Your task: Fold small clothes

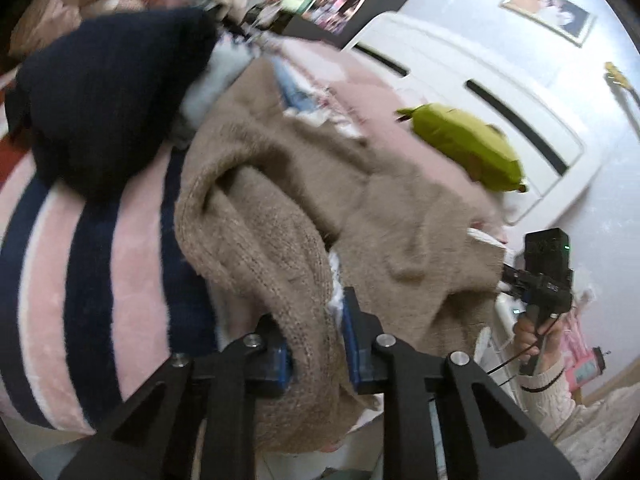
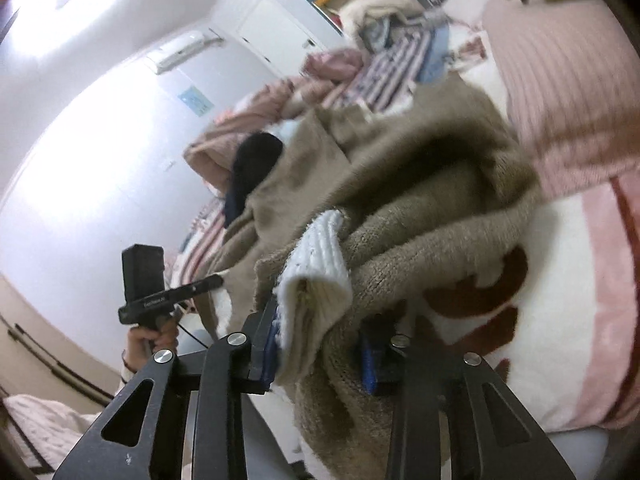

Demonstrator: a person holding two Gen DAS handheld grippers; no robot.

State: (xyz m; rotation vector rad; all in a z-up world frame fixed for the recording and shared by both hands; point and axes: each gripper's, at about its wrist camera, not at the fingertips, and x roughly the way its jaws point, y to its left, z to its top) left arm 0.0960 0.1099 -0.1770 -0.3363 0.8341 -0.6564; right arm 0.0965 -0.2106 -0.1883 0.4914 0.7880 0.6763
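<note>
both grippers, left gripper (image 1: 316, 340) and right gripper (image 2: 320, 344), seemingly clamp beige knit sweater (image 1: 300, 184) edges.

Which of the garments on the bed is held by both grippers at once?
The fuzzy beige knitted sweater. The left gripper and the right gripper both pinch its edge, while the dark navy knitted garment lies untouched on the striped pink blanket.

The beige knitted sweater (image 1: 320, 200) lay rumpled across the pink bed (image 1: 132, 264) — fuzzy, thick, bunched into deep folds. Its near edge was lifted at two places, and a white ribbed cuff (image 2: 316, 264) — folded over — showed at one corner.
</note>
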